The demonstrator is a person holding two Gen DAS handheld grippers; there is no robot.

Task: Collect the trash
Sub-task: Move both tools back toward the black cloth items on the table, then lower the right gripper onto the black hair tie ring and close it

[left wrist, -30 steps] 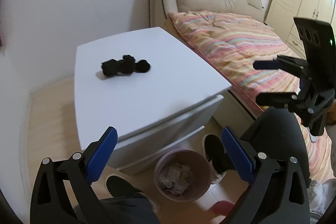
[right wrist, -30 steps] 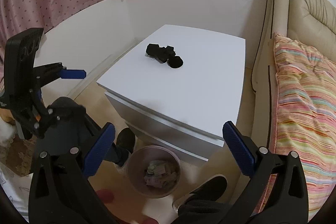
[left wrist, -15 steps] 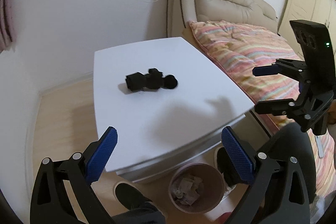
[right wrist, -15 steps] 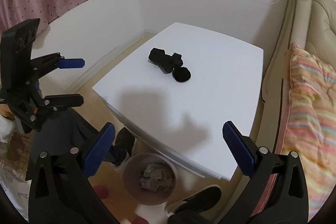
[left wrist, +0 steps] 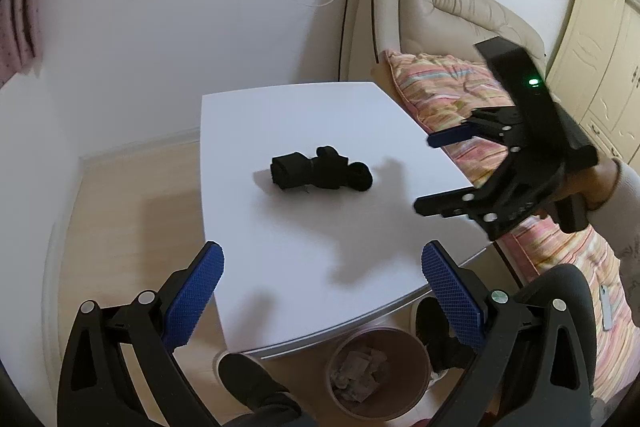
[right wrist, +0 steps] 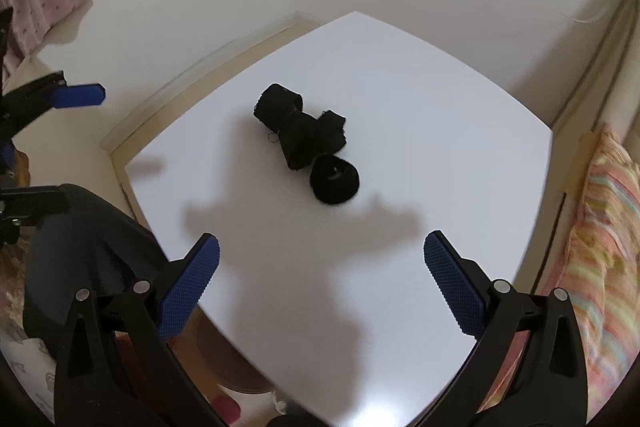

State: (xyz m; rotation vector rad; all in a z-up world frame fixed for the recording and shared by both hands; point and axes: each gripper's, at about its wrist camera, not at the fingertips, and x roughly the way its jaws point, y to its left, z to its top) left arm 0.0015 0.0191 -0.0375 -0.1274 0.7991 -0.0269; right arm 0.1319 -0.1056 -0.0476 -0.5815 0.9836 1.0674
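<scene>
Three crumpled black fabric pieces, one of them a round ring, lie bunched and touching mid-way across the white surface, while both the left gripper and right gripper hover empty, fingers spread wide.

At frame centre, the black bundle looks like soft matt cloth, with a frayed thread at its edge. It lies on a table top that is smooth, white and faintly glossy. The left gripper and right gripper are matt black plastic with silvery metal rivets; their blue pads are rough, with a fine knurled grain. At lower centre, the bin holds crumpled paper. The floor at left looks like pale wood. The headboard at upper right is padded, leather-like and softly sheened, above striped woven bedding.
</scene>
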